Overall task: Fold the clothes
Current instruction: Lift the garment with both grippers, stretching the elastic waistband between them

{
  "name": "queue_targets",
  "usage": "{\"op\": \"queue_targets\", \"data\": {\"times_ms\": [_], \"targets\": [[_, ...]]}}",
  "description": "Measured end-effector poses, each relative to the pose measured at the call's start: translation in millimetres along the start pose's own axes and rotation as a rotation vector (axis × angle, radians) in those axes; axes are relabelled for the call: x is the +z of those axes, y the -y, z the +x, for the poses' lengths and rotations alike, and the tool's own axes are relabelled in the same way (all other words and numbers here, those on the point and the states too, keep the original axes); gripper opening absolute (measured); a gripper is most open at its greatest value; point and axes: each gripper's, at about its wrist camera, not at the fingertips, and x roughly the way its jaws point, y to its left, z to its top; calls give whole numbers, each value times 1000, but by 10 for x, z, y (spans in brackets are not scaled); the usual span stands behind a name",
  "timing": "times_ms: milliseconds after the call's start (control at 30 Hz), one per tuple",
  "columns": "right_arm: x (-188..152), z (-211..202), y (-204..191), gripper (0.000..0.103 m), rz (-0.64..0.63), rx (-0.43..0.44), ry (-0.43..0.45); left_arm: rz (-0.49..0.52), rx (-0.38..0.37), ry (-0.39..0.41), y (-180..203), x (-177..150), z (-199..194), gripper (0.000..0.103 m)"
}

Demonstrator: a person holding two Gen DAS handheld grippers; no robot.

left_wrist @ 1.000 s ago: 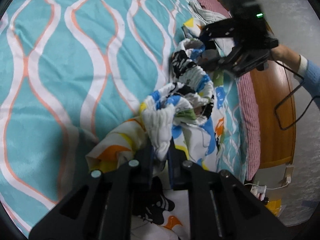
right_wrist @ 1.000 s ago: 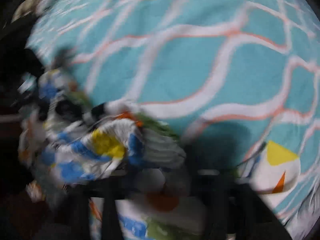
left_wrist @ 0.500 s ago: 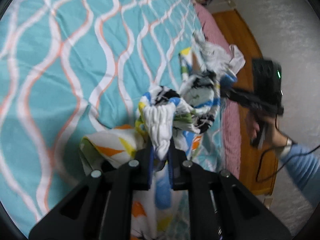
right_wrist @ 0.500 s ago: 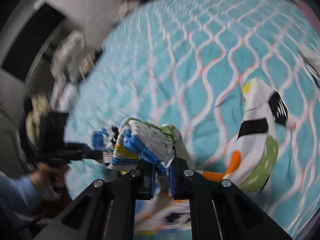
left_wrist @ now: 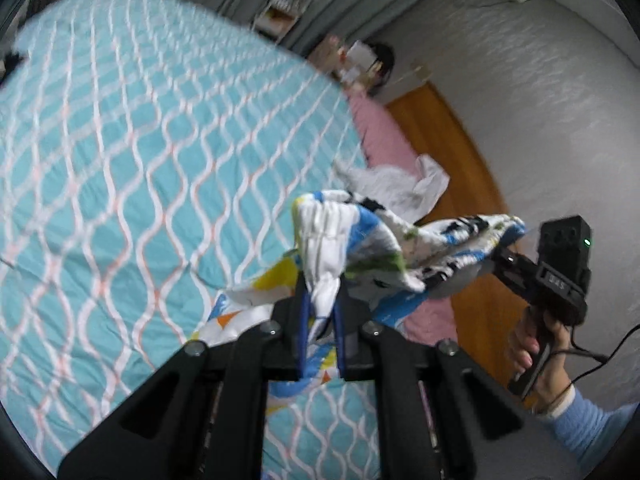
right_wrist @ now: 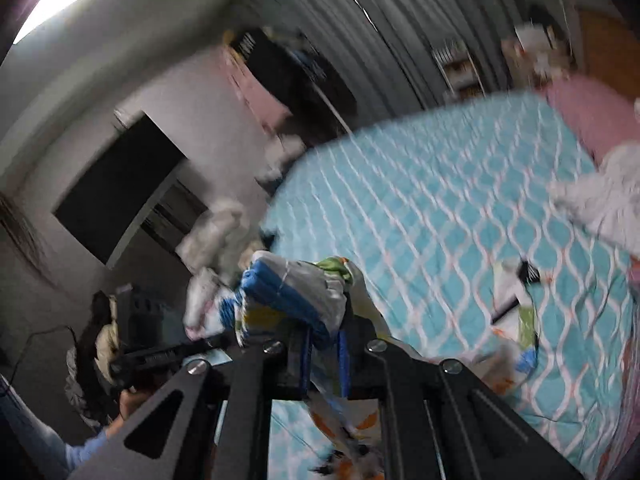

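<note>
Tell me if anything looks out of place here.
One thing: a crumpled white garment lies unfolded at the edge of the bedspread, over the pink sheet. The patterned garment is bunched between the left gripper and right gripper, as expected mid-fold.

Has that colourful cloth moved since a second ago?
Yes. The colourful cloth has risen off the teal bedspread, lifted between both tongs, left and right.

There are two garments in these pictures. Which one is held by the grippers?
The colourful printed garment, stretched between the left gripper and the right gripper. The plain white garment lies untouched at the bed's edge.
</note>
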Motion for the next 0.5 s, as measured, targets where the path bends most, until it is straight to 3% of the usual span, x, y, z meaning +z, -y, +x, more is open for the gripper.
{"op": "queue_targets", "data": {"times_ms": [267, 500], "targets": [[473, -976, -1672, 11, -186, 20, 139, 88, -25, 202, 898, 237, -1717, 10], [164, -1715, -3239, 11, -313, 55, 343, 225, 43, 429, 1552, 347, -3418, 10]]}}
